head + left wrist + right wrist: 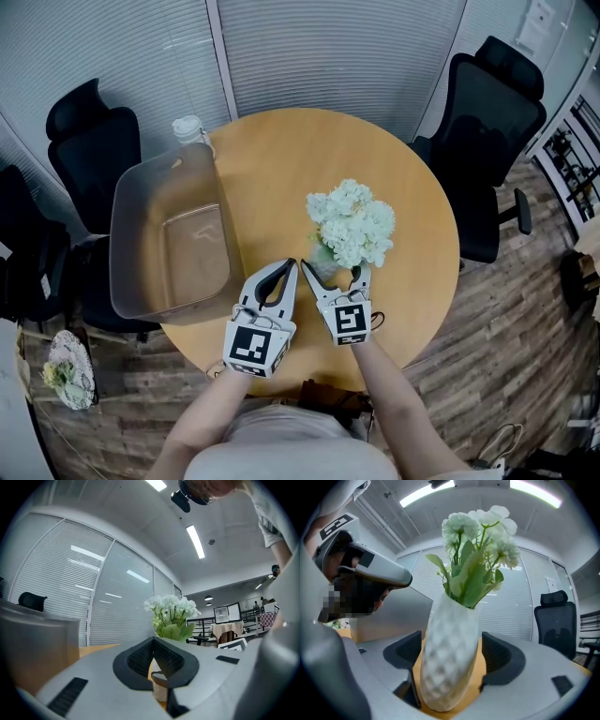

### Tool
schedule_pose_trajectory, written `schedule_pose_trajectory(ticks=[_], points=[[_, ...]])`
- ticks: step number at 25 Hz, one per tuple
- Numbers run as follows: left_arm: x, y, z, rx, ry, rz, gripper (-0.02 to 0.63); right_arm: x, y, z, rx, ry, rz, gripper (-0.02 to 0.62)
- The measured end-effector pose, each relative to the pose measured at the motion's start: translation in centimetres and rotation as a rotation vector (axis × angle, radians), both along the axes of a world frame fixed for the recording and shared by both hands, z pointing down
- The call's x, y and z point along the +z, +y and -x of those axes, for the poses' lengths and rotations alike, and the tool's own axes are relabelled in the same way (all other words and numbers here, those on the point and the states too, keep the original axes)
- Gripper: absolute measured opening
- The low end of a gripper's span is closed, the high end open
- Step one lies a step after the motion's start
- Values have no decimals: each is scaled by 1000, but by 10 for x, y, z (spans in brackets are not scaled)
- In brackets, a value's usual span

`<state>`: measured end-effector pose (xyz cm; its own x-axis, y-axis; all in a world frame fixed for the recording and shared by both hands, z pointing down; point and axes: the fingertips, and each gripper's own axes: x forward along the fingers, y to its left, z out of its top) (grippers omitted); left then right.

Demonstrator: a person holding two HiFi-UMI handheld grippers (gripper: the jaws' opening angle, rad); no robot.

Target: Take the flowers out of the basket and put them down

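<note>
White flowers (352, 223) with green leaves stand upright in a white dimpled vase (450, 653) on the round wooden table (281, 159). My right gripper (333, 269) is open with the vase between its jaws; a narrow gap shows on each side of the vase in the right gripper view. The grey plastic basket (141, 234) sits at the table's left edge, nothing visible inside. My left gripper (289, 265) is shut on nothing, just left of the vase, its tips meeting. In the left gripper view the flowers (171, 609) rise beyond the closed tips.
A bottle with a white cap (190, 129) stands behind the basket. Black office chairs (94, 141) (497, 103) stand at the left and right of the table. Blinds run along the far wall. Bare tabletop lies beyond the flowers.
</note>
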<state>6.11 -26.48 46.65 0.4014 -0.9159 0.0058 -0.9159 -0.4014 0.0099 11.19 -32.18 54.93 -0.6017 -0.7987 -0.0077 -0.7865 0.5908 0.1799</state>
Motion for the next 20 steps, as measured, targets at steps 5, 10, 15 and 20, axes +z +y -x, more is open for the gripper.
schedule_pose_trajectory(ticks=[5, 10, 15, 20], points=[[-3, 2, 2, -5, 3, 4, 4, 6, 5, 0, -2, 2, 32, 413], [-4, 3, 3, 10, 6, 14, 3, 12, 5, -5, 25, 17, 66, 420], [-7, 9, -4, 41, 3, 29, 3, 8, 12, -12, 35, 12, 84, 420], [-8, 14, -7, 60, -1, 42, 3, 5, 21, -12, 24, 5, 123, 420]])
